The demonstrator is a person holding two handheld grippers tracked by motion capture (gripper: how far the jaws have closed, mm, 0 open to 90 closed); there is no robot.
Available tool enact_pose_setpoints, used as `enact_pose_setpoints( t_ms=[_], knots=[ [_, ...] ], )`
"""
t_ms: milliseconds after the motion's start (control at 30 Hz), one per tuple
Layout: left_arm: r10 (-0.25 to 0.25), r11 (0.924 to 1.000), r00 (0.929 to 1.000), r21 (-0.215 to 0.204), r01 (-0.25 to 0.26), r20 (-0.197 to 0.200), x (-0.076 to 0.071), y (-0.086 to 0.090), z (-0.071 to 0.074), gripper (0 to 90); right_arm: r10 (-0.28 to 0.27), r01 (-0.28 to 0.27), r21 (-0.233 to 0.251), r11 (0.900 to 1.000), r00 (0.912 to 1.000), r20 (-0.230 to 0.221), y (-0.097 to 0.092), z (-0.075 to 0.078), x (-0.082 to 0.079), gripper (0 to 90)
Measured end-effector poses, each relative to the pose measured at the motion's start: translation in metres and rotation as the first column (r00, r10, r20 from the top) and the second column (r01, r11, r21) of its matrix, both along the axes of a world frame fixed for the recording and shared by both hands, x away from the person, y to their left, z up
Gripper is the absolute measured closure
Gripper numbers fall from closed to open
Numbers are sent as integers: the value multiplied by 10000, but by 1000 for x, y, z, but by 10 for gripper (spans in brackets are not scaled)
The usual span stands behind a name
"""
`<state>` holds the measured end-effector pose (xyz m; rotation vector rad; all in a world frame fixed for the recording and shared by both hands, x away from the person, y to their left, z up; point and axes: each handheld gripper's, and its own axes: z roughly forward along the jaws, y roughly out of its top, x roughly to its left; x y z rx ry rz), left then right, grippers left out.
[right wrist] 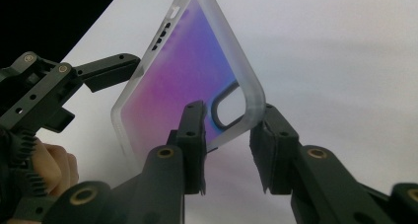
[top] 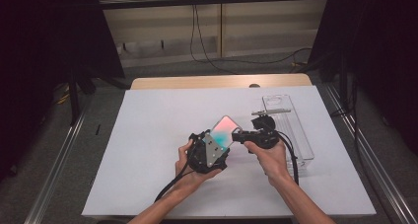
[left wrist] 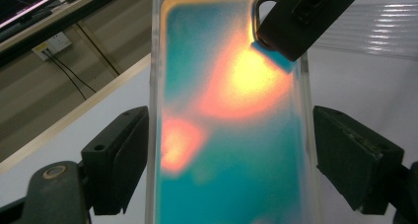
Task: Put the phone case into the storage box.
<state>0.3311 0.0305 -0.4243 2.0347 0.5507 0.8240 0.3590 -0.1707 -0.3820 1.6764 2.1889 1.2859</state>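
Handing over mid-air: left tool [top: 213,150] clamping phone case [top: 224,130], right tool [top: 245,135] pinching its far corner; next, left release.

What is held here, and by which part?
A phone case: left gripper across its long side edges; right gripper at the corner by the camera cutout.

A frosted-rimmed phone case [top: 224,130] with teal, orange and pink colouring is tilted up above the white table [top: 148,135], camera cutout outermost.

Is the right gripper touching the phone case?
Touching. In the left gripper view, a right gripper jaw lies on the phone case beside its camera cutout.
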Motion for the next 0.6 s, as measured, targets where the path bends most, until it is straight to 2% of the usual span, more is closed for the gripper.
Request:
enact_pose_setpoints(
  t_ms=[67,333,433,533,600],
  knots=[
    [-9,10000,10000,28,9,-49,0,1,0,172,2,-2,-6,10000,10000,-4,0,0,-1,686],
    [237,9997,9995,67,-235,-196,5,0,-4,172,53,-50,505,9987,10000,-59,1,2,-3,777],
    [296,9995,9993,-45,-297,-227,7,0,-4,171,85,-79,698,9975,9999,-77,1,2,-3,800],
    [262,9995,9989,-167,-268,-389,11,1,-5,170,111,-115,831,9965,9999,47,3,4,-5,826],
    [245,9995,9985,-178,-254,-499,13,2,-5,170,158,-171,717,9973,9997,183,5,4,-6,827]
  ],
)
